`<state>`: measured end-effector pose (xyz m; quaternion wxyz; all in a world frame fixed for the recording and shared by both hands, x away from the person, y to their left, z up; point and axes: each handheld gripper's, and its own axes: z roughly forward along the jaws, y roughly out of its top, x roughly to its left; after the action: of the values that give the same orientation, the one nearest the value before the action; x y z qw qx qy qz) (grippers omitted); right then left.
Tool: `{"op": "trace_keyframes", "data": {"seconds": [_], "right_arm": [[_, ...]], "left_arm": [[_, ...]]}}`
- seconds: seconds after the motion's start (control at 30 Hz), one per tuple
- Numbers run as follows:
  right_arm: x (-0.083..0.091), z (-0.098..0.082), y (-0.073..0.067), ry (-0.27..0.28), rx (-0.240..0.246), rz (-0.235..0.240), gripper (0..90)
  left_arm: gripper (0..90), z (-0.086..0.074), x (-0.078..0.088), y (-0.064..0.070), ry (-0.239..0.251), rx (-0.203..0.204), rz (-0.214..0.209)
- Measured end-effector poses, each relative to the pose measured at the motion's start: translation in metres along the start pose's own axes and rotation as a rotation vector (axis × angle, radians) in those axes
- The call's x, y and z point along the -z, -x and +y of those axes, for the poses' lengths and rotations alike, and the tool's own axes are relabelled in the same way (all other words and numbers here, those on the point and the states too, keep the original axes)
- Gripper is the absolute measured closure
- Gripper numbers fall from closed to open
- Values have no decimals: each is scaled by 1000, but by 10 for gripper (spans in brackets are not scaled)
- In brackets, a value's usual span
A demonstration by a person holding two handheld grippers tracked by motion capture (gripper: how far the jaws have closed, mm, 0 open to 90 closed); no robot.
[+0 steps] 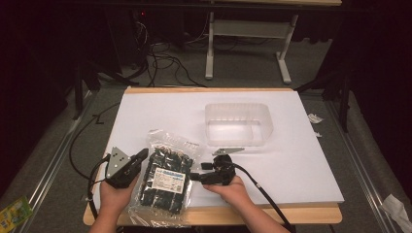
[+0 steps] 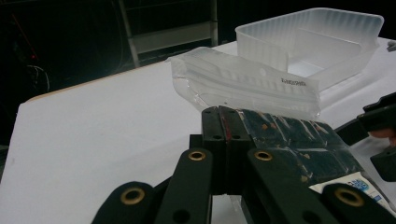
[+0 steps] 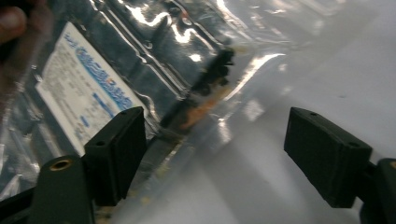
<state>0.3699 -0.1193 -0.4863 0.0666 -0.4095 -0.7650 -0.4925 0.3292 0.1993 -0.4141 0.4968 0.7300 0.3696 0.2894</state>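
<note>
A clear plastic bag (image 1: 165, 177) of dark pieces with a white and blue label lies on the white table top near its front edge. My left gripper (image 1: 144, 154) is at the bag's left edge. In the left gripper view its jaws are pressed together (image 2: 226, 123), apparently pinching the film of the bag (image 2: 289, 140). My right gripper (image 1: 195, 175) is at the bag's right side. It stands open (image 3: 223, 156), with the crinkled edge of the bag (image 3: 140, 70) lying between its spread jaws and the left jaw over the film.
A translucent empty plastic tub (image 1: 238, 138) stands on the table just beyond the bag, and looms behind it in the left gripper view (image 2: 261, 51). The white board (image 1: 291, 160) has free room at right. Cables and a desk frame (image 1: 210, 53) lie past the far edge.
</note>
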Motion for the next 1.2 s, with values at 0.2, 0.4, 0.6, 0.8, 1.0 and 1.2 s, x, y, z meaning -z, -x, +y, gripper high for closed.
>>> {"op": "trace_keyframes", "data": {"seconds": [0.2,0.4,0.6,0.8,1.0,1.2], "right_arm": [[-5,-2,-8,-8,21,25,509],[7,0,-13,36,65,18,743],[31,8,-21,131,89,51,878],[60,22,-30,241,127,58,900],[92,36,-34,357,162,20,900],[113,42,-33,424,191,-38,900]], "left_arm": [[900,0,1,-2,1,11,-3],[900,2,4,-6,16,34,-1],[900,6,9,-7,43,44,-2],[900,12,14,-2,80,42,-25],[900,25,13,14,126,15,-62],[900,35,5,26,150,-2,-72]]}}
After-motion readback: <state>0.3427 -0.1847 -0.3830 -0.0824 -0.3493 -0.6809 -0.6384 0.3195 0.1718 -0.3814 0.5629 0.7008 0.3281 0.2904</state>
